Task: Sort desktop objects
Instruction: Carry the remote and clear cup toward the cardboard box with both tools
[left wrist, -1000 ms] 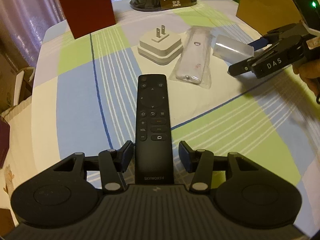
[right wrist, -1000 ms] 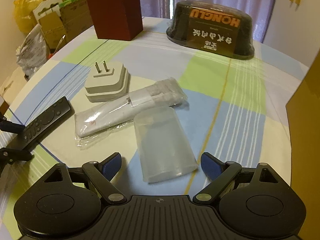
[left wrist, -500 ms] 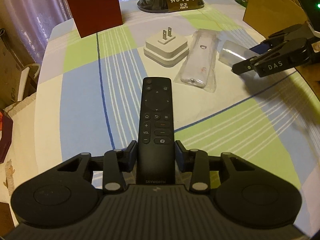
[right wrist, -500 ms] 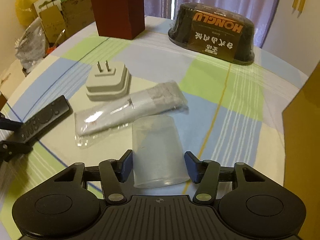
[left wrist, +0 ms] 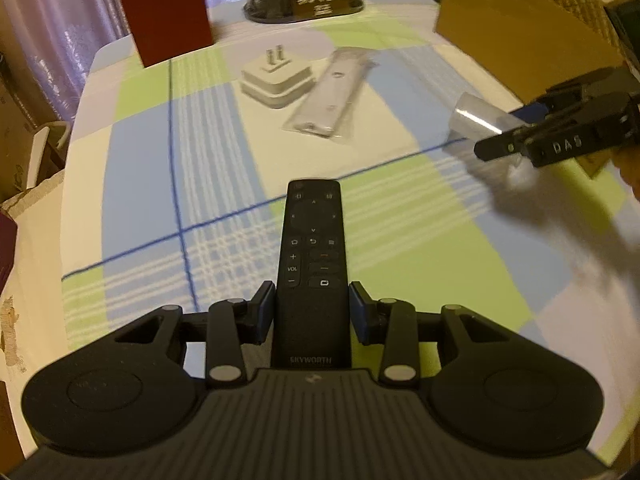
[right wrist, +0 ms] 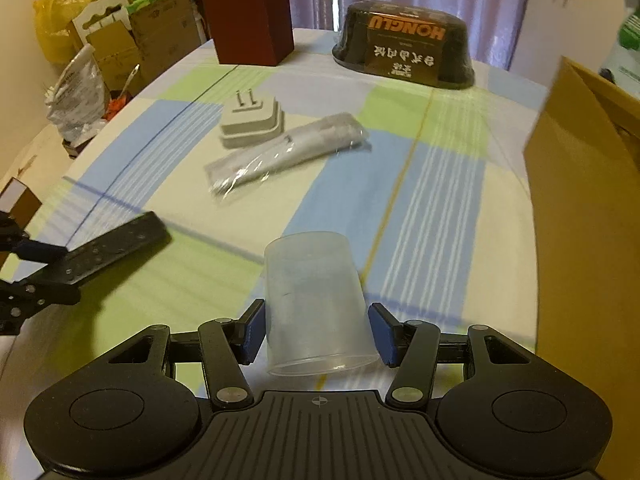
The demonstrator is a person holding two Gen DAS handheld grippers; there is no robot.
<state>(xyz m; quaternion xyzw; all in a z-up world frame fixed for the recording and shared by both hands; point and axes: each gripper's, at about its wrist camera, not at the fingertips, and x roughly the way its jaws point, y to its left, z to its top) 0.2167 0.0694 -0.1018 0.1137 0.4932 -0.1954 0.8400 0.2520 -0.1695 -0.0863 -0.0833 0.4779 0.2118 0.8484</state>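
My left gripper (left wrist: 312, 306) pinches the black remote (left wrist: 313, 256) between its 2 blue pads, near the end printed SKYWORTH, and the remote points away from me along the fingers, above the checked tablecloth (left wrist: 144, 168). My right gripper (right wrist: 318, 330) is clamped on the clear plastic cup (right wrist: 316, 304), pads pressed against both sides close to its open rim, which faces my camera, with the closed base pointing away. The cup looks raised off the cloth, though I cannot tell by how much.

From the left wrist view the right gripper shows at the far right edge, marked DAS, with the cup sticking out of it over the cloth. From the right wrist view the remote juts in from the left, held by the other gripper.

Left lying on the table are the white plug adapter (right wrist: 250, 122), prongs up, and just beside it the bagged white remote (right wrist: 286, 152) in its clear wrapper. At the far side stand a dark red box (right wrist: 250, 20) and a black HONGLU container (right wrist: 404, 50), well apart. A cardboard box (right wrist: 584, 184) stands at the right edge of the table
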